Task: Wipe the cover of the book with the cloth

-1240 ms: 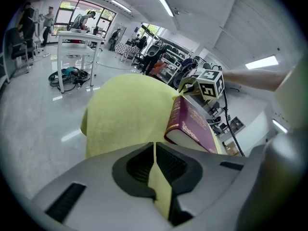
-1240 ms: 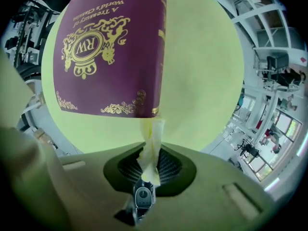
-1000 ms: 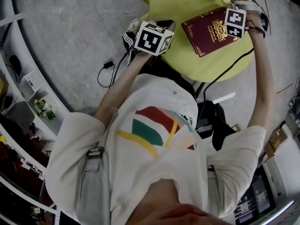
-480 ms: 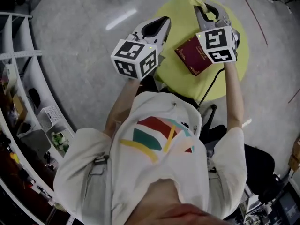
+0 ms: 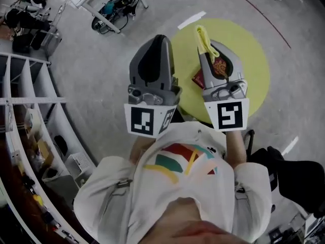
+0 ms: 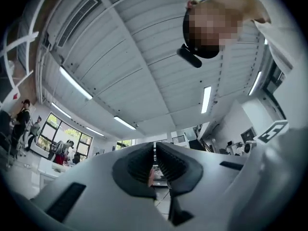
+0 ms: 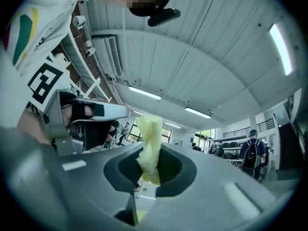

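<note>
Both grippers are raised high toward my head, their cameras looking at the ceiling. My right gripper (image 5: 210,47) (image 7: 150,165) is shut on a yellow cloth (image 5: 205,38) (image 7: 150,143), which sticks up from between its pads. To its left, my left gripper (image 5: 160,38) (image 6: 154,165) is shut with nothing in it. Far below, a dark red book (image 5: 198,79) lies on the round yellow table (image 5: 249,50), largely hidden behind the right gripper. Neither gripper touches the book.
White curved shelving (image 5: 30,111) runs along the left. A trolley with bags (image 5: 114,6) stands at the back left and a black chair (image 5: 294,179) at the lower right. Grey floor surrounds the table. People stand far off in both gripper views.
Both grippers have risen from the table level up toward my head and turned upward. The right one carried the cloth away from the book; the left stayed shut.
</note>
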`<state>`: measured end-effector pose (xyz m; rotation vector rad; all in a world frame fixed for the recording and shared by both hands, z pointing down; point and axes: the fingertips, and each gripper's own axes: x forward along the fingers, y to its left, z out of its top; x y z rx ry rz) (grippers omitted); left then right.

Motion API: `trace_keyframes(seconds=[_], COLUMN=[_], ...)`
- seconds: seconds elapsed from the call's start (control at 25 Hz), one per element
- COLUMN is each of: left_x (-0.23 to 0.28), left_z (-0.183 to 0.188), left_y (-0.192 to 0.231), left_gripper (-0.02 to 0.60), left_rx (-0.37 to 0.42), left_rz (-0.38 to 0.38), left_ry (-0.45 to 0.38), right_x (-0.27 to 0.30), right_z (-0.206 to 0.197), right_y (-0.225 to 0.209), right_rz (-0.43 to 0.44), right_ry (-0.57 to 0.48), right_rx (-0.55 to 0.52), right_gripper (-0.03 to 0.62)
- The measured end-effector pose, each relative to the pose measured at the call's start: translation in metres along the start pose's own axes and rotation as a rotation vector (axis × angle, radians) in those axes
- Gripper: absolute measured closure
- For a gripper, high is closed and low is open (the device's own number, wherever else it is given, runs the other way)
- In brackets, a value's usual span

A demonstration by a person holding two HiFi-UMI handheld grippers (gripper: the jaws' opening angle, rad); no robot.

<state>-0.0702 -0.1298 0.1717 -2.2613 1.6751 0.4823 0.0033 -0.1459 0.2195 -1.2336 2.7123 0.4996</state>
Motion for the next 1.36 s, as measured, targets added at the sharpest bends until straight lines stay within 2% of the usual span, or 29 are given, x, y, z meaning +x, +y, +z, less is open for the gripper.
trace_keyframes(seconds=[0.12, 0.28, 0.56, 0.88, 1.36], left_x=[0.003, -0.003, 0.001, 0.008, 0.023], left_z=[-0.004, -0.01, -0.008, -0.011, -0.022], left_y=[-0.019, -0.036, -0.041, -0.035, -0.04], left_gripper=[0.558, 0.56, 0.56, 0.56, 0.56], left_rx=[0.006, 0.042, 0.061, 0.055, 0.038], left_rz=[-0.034, -0.055, -0.049, -0.044, -0.045], left_ry=[0.003, 0.022, 0.022, 0.037, 0.071], right_x=[-0.023, -0.043, -0.048, -0.045, -0.043], right_z=[-0.012, -0.016, -0.022, -0.032, -0.037], right_y=[0.006, 0.009, -0.006, -0.008, -0.02], right_rz=[-0.032, -0.054, -0.057, -0.057, -0.053], right_ry=[0.034, 0.018, 0.0, 0.03, 0.035], right_rx=[0.008, 0.064, 0.137, 0.164, 0.146], right_gripper=[0.565, 0.565, 0.565, 0.565, 0.565])
